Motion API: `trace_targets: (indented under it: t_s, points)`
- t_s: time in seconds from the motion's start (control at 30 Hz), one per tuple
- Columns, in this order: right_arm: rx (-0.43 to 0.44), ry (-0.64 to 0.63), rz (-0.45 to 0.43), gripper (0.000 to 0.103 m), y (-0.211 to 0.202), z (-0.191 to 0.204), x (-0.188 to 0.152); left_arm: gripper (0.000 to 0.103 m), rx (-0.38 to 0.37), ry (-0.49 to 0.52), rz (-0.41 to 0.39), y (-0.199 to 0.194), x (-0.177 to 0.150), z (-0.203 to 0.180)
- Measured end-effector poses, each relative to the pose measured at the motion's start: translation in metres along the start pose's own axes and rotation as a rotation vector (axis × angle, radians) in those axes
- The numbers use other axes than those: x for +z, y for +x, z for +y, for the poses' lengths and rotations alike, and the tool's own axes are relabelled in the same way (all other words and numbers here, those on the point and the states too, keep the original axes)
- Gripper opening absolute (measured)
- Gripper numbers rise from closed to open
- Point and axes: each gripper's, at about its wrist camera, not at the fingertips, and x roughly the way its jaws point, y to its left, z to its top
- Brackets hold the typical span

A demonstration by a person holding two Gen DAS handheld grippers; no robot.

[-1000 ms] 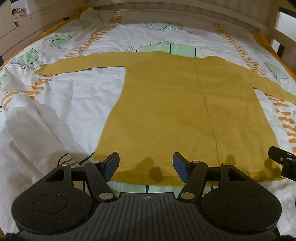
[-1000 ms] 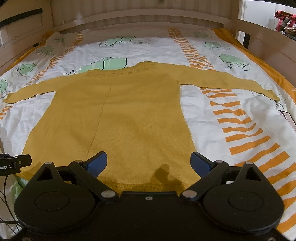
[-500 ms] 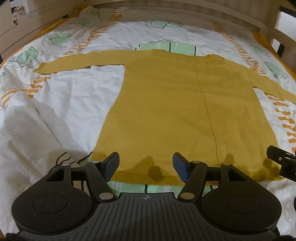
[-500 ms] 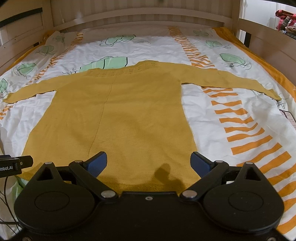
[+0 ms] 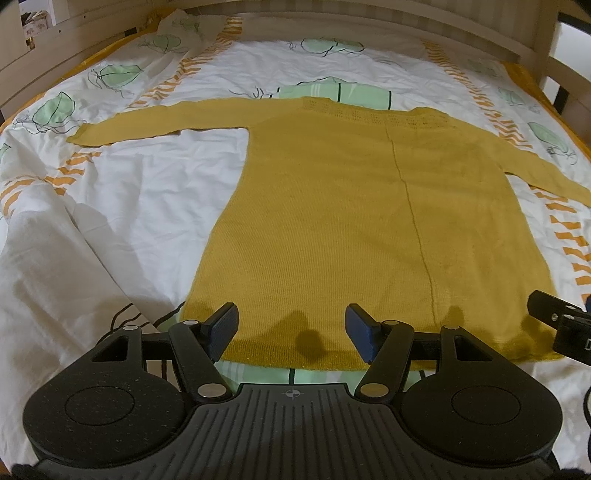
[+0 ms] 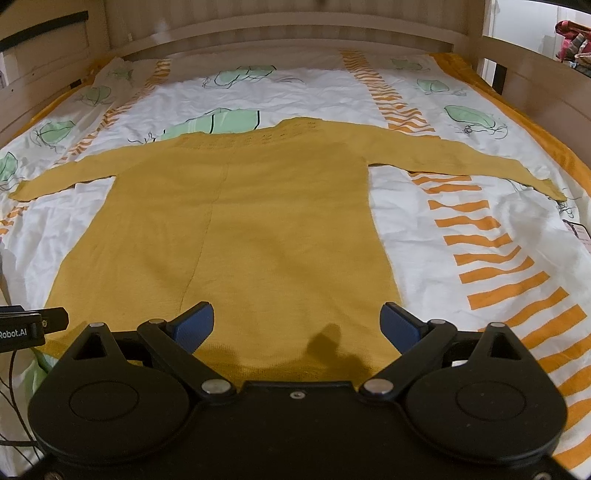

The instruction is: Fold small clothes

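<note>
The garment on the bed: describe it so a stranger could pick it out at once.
On the wooden-framed bed, over the white duvet cover printed with green leaves and orange stripes, lies a mustard-yellow knit sweater. It is spread flat with both long sleeves stretched sideways and its hem toward the cameras. It is the only plain, solid-coloured cloth there, with a seam down its middle.

A big bed (image 6: 424, 206) has a white cover (image 5: 122, 221) with green leaves and orange stripes. Wooden rails (image 6: 280, 33) stand around the bed.
</note>
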Motion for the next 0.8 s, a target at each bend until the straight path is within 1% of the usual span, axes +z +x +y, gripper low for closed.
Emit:
trace_targets:
  t_s: [0.5,0.8]
  points:
    - [0.007,-0.008,0.020,0.097,0.006,0.002,0.004,0.062,-0.003,-0.002,0.009,0.004,0.004,0.002]
    - [0.017,-0.005,0.044,0.097,0.013,0.002,0.010,0.062,-0.009,-0.007,0.020,0.007,0.014,0.001]
